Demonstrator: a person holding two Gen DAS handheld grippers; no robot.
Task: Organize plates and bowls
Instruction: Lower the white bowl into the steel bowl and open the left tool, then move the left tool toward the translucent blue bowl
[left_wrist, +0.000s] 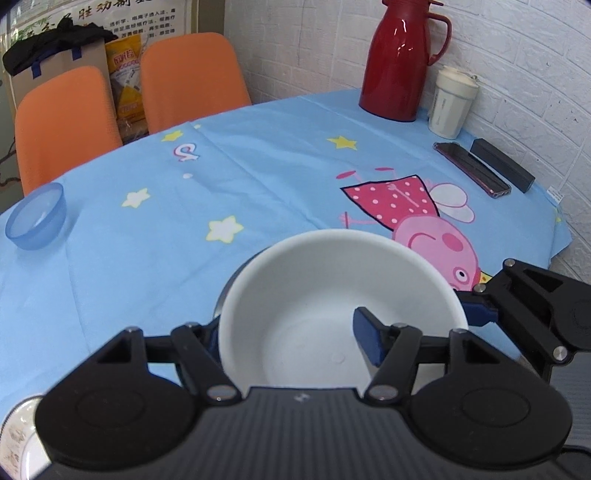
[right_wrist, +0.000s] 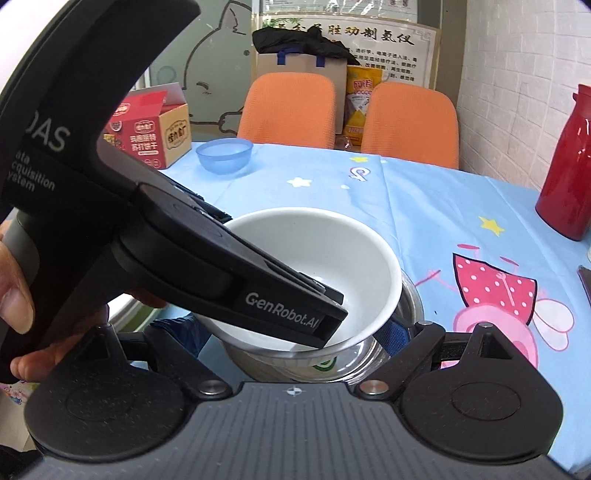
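On the blue tablecloth (left_wrist: 280, 177), near its front edge, a white bowl (left_wrist: 325, 295) was seen nested in a steel bowl (right_wrist: 408, 314), with something bearing a green mark showing between the two. The left gripper (left_wrist: 295, 332) was closed on the white bowl's near wall: one blue pad (left_wrist: 367, 339) was pressed inside the bowl, while the other finger was hidden outside the rim. The right gripper (right_wrist: 388, 332) was placed at the steel bowl's rim, a blue pad visible against it under the white bowl; whether it was clamped there or merely resting could not be told, since its other finger was hidden behind the left gripper.

The step in hand was judged to be stacking, with the white bowl either being seated in or lifted from the steel one while the latter was steadied.

A blue bowl (right_wrist: 224, 157) was left at the far edge, well apart, and a patterned plate (left_wrist: 16, 439) lay at the near left corner. Both were judged as yet ungathered. The next move would call for a clean release of the white bowl without tipping the stack, and then a reach across the table for the blue bowl.
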